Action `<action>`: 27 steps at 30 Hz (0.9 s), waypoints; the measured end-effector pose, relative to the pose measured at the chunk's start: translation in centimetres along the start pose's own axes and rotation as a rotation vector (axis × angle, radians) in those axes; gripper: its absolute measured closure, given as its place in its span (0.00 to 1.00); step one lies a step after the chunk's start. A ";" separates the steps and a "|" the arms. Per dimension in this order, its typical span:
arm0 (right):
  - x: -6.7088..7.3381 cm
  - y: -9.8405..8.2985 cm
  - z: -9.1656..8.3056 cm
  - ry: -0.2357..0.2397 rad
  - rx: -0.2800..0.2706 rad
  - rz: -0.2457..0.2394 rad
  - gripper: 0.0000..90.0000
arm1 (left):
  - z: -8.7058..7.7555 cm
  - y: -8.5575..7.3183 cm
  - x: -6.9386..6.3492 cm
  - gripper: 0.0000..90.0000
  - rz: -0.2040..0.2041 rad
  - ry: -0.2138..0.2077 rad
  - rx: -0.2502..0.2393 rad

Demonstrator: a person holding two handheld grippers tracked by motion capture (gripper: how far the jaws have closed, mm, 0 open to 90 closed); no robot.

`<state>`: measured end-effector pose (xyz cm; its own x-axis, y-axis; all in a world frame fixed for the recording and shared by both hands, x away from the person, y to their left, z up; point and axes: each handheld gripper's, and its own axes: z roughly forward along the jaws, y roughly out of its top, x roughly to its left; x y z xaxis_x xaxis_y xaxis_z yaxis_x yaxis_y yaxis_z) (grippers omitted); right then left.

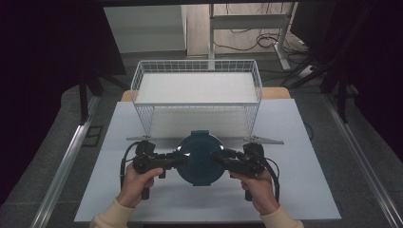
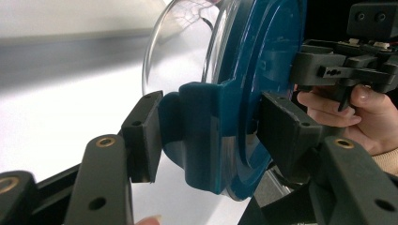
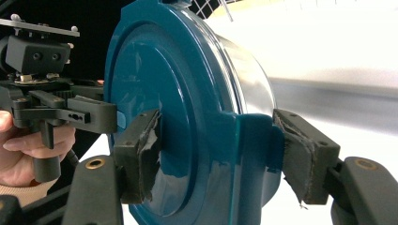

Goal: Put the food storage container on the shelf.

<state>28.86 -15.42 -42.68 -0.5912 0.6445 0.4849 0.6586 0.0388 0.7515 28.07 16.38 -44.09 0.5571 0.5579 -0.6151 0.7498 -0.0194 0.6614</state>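
Note:
A round container with a teal lid (image 1: 199, 164) and a clear bowl (image 2: 183, 47) is held between my two grippers in front of the basket, lid facing up. In the high view my left gripper (image 1: 179, 159) grips its left side and my right gripper (image 1: 216, 156) its right side. In the left gripper view the jaws (image 2: 211, 136) press on a teal latch tab (image 2: 202, 140) at the lid's edge. In the right gripper view the worn pads (image 3: 138, 154) of that gripper (image 3: 218, 157) clamp the opposite latch tab (image 3: 248, 150).
A white wire basket (image 1: 197, 90) stands on the white tabletop (image 1: 294, 190) just behind the container, with two flat feet sticking out at its sides. Dark floor, metal rails and desk legs with cables surround the table.

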 end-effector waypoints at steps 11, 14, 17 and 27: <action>1.0 2.4 -0.3 0.010 -0.024 -0.032 0.39 | -1.4 2.0 -1.1 0.48 0.039 0.013 -0.032; 1.4 3.0 -0.6 0.011 -0.028 -0.044 0.39 | -1.7 2.5 -1.5 0.48 0.047 0.011 -0.040; 1.7 3.7 -0.9 0.007 -0.026 -0.058 0.39 | -1.9 2.9 -1.7 0.48 0.050 0.008 -0.043; 2.9 6.3 -1.6 0.000 -0.041 -0.100 0.40 | -3.0 5.0 -2.6 0.48 0.069 -0.005 -0.077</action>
<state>30.52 -14.49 -35.86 -0.6531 0.6387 0.4069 0.5769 0.0715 0.8136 29.31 17.35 -37.89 0.6081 0.5537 -0.5688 0.6800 0.0063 0.7332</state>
